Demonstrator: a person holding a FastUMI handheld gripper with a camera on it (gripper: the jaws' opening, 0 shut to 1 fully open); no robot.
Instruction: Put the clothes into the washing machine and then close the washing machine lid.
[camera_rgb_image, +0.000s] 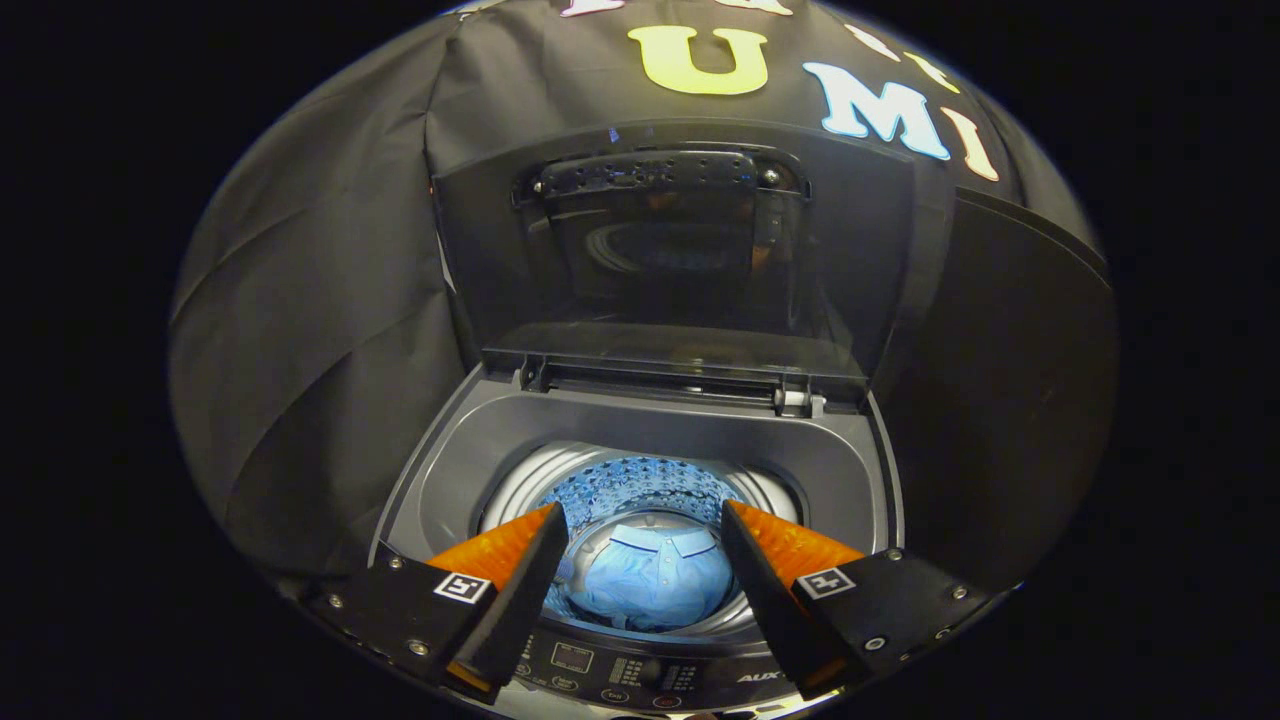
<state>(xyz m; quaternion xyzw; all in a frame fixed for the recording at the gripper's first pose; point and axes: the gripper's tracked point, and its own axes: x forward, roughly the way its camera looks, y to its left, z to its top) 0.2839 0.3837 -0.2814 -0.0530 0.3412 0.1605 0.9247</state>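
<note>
A top-loading washing machine (440, 490) stands ahead of me with its dark lid (660, 250) raised upright against the booth wall. A light blue shirt (652, 580) lies folded at the bottom of the steel drum (640, 478). My gripper (642, 520) hovers above the drum's mouth, over the machine's front edge. Its orange and black fingers (515, 545) are spread wide apart, with nothing between them. The shirt shows far below, through the gap between the fingers.
The machine's control panel (620, 672) with buttons runs along the front edge just beneath the fingers. The lid's hinge (795, 400) sits at the back of the grey top surround. Black cloth hangs on both sides and behind.
</note>
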